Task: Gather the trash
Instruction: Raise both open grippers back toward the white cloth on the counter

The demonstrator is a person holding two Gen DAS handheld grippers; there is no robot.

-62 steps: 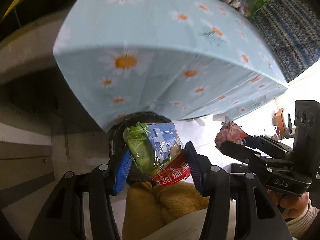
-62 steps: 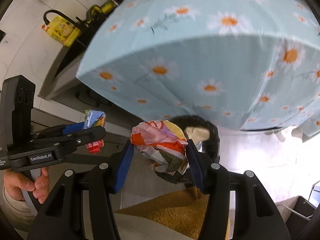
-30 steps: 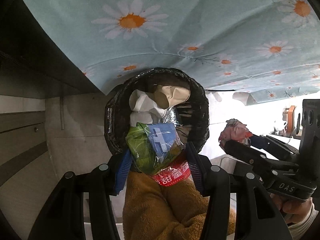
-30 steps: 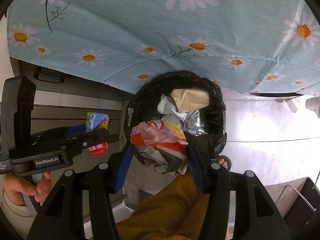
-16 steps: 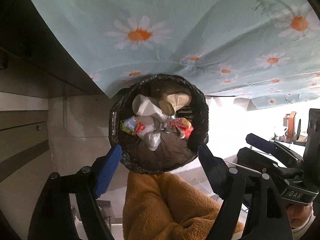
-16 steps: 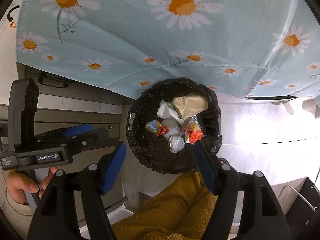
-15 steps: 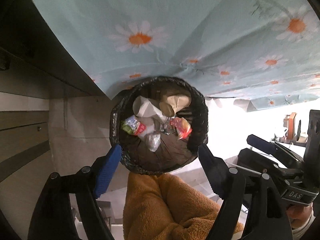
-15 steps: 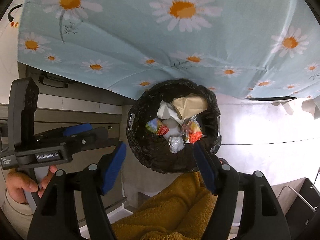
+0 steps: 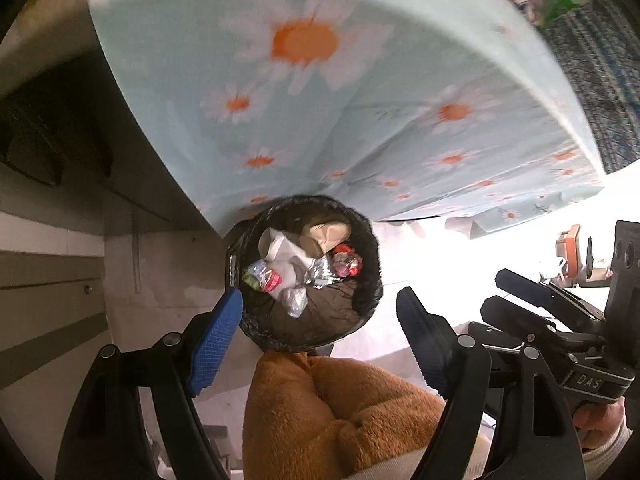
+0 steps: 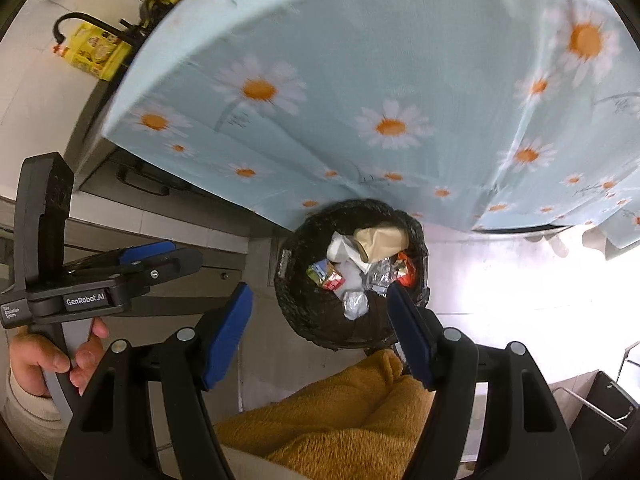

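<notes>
A black-lined round trash bin (image 9: 362, 304) stands on the floor under the table edge; it also shows in the right wrist view (image 10: 316, 320). Inside lie a green and red snack wrapper (image 9: 260, 278), a red and orange wrapper (image 9: 346, 262), crumpled foil, white paper and a brown paper cup (image 9: 326, 234). My left gripper (image 9: 318, 338) is open and empty above the bin's near rim. My right gripper (image 10: 320, 336) is open and empty above the bin too. Each gripper shows in the other's view, the right one (image 9: 516, 292) and the left one (image 10: 168, 254).
A light blue daisy tablecloth (image 9: 320, 100) hangs over the table edge just behind the bin (image 10: 380, 100). My orange fleece trousers (image 9: 340, 412) fill the foreground. Grey cabinet fronts (image 9: 48, 272) are at left. A yellow bottle (image 10: 94, 50) sits on a counter.
Both grippers opened and dropped their wrappers into the bin about half a second ago. Since then both have pulled up and back, so the bin looks smaller and the tabletop edge shows.
</notes>
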